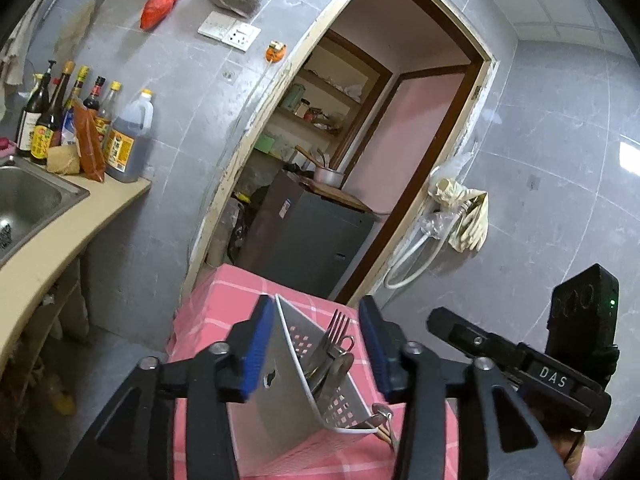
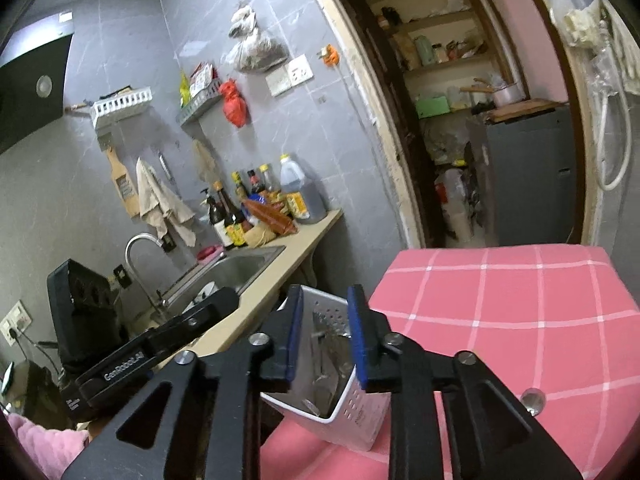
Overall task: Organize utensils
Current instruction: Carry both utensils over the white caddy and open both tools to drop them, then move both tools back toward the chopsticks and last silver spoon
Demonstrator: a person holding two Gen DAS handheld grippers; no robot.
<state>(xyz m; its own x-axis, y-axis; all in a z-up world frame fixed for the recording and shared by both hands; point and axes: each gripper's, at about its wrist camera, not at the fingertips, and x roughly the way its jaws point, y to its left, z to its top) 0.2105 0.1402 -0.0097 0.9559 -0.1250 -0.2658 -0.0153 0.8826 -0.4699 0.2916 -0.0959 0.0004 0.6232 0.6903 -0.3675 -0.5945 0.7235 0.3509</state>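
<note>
— What's around the sink (image 2: 244, 268)?
— Sauce bottles (image 2: 240, 216) crowd the counter just beside it; a red bag (image 2: 234, 104) hangs above, and a pink checked cloth (image 2: 520, 312) lies well apart.

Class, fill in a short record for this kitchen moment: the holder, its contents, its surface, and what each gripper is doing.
holder: perforated metal utensil caddy, tilted
contents: fork and other cutlery, partly hidden
surface: pink checked tablecloth
left gripper: jaws either side of the caddy, a gap visible on one side
right gripper: jaws close against the caddy's sides; firm grip cannot be confirmed
</note>
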